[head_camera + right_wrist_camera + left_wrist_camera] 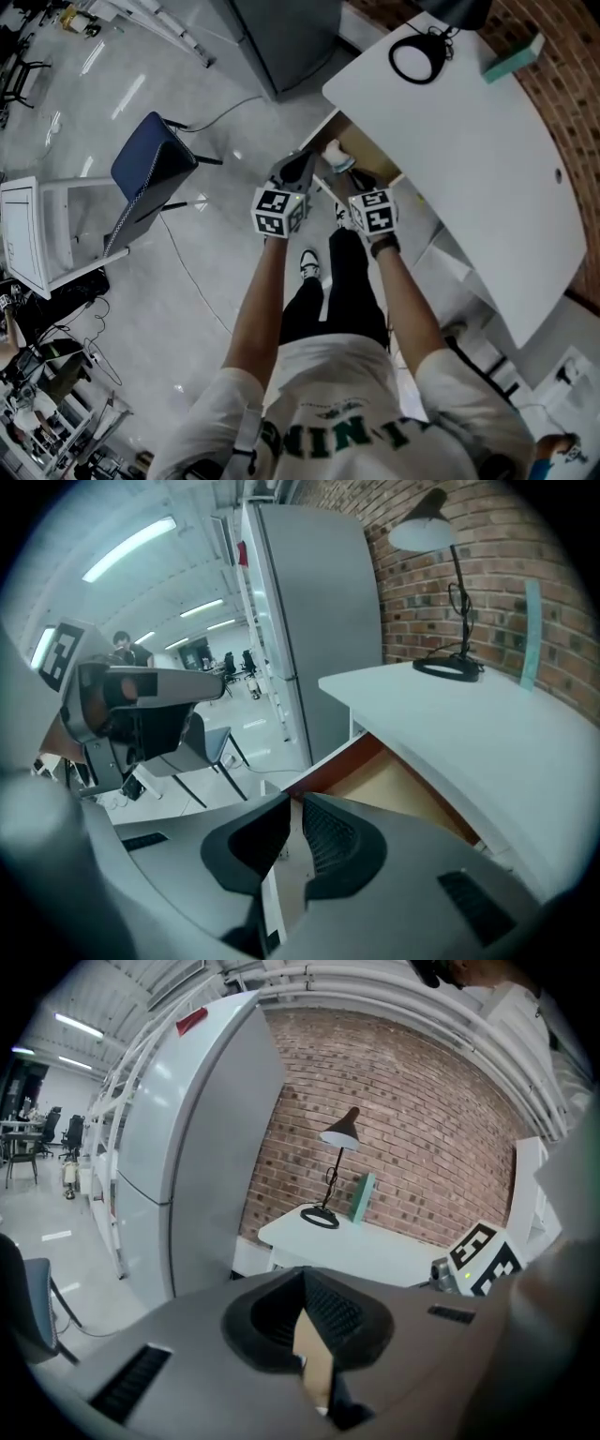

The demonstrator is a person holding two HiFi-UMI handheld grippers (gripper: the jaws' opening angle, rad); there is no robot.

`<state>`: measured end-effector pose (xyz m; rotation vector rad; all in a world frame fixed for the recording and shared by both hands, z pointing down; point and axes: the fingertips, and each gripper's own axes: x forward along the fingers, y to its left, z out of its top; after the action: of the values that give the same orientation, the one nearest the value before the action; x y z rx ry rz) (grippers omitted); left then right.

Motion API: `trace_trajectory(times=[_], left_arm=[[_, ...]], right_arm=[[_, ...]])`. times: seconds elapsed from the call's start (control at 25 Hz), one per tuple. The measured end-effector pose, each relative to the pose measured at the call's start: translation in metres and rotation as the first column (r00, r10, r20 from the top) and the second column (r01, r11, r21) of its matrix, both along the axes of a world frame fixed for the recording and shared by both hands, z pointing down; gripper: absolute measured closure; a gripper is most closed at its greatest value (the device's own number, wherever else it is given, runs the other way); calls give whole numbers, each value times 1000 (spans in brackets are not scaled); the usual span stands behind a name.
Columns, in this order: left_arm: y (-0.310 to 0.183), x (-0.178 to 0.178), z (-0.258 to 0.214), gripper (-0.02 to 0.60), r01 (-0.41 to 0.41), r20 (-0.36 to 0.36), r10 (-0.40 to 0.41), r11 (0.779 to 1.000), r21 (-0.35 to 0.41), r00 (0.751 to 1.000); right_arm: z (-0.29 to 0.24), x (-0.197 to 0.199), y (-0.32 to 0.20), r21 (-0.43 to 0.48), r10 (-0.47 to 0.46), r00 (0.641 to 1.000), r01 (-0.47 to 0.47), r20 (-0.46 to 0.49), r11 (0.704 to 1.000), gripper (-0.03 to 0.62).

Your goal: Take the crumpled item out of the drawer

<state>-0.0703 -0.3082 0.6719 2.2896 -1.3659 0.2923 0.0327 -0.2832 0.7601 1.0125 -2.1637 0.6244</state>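
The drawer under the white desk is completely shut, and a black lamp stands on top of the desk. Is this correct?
Not quite. The drawer is pulled open, not shut: the right gripper view looks into its wooden inside. The rest holds: the black lamp stands on top of the white desk.
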Motion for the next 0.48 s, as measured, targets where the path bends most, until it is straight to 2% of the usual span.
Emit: trace_trajectory(times=[0.16, 0.48], left_arm=[[-12, 0, 29, 588, -10, -12, 10, 1000, -20, 1000], [-28, -4, 77, 588, -23, -33, 21, 998, -50, 999]], right_arm=[[42, -6, -10, -86, -20, 1000, 19, -16, 996, 545], [122, -16, -40, -151, -78, 995, 68, -61, 986, 459]])
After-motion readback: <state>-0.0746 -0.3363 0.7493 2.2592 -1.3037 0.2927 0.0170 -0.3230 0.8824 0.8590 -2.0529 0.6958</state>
